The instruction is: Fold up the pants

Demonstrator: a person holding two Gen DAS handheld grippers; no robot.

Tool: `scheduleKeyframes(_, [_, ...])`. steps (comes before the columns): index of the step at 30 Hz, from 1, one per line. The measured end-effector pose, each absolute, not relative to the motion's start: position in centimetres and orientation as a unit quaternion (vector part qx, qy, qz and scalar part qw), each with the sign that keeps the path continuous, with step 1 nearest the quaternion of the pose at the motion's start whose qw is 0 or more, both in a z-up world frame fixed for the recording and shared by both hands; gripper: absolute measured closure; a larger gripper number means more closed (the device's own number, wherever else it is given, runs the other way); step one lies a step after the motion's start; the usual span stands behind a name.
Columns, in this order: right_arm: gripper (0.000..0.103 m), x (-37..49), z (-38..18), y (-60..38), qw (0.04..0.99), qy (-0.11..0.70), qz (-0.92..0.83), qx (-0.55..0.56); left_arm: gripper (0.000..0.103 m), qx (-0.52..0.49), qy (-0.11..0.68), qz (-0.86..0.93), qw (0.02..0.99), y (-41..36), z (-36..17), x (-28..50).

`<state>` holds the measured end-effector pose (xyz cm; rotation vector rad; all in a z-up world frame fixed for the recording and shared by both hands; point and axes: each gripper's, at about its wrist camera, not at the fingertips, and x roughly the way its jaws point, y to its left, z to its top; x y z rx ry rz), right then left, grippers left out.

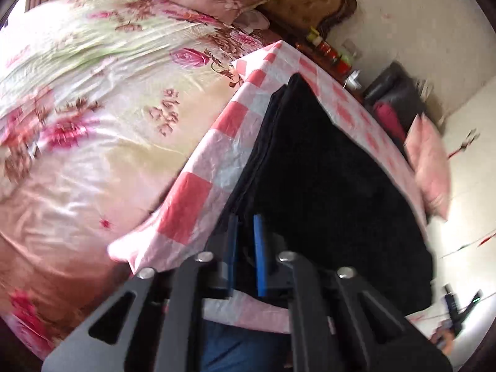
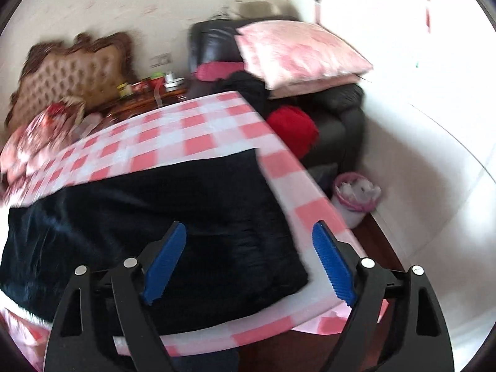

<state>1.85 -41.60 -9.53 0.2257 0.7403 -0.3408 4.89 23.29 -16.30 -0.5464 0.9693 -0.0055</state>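
Folding midway: my left gripper (image 1: 246,255) pinched the black velvety pants (image 1: 325,186); my right gripper (image 2: 248,263) hovered wide, due to regrasp.

Pink pillow (image 2: 297,54) on black sofa (image 2: 338,114), floral bedspread (image 1: 93,108)

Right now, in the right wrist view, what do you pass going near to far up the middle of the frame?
right gripper, jaws open → black pants lying on the cloth → bare checked tablecloth → cluttered side table → wall.
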Motion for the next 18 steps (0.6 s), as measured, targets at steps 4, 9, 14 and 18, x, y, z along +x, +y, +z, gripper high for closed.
scheduleKeyframes(4, [0.019,3.0,-10.7,-38.4,0.913,0.381,-0.122,0.078,0.095,-0.277,0.423,-0.008,0.863,24.0,-14.4,2.9])
scheduleKeyframes(9, [0.019,4.6,-13.3,-37.3,0.894,0.425,-0.129,0.055,0.092,-0.307,0.431,0.001,0.848,25.0,-16.5,1.6])
scheduleKeyframes(14, [0.018,5.0,-15.4,-36.6,0.887,0.443,-0.129,0.025,0.056,-0.357,0.406,-0.019,0.841,25.8,-17.6,0.4])
scheduleKeyframes(18, [0.017,5.4,-15.4,-36.6,0.882,0.451,-0.131,0.022,0.056,-0.409,0.409,-0.023,0.815,26.6,-19.2,-0.2])
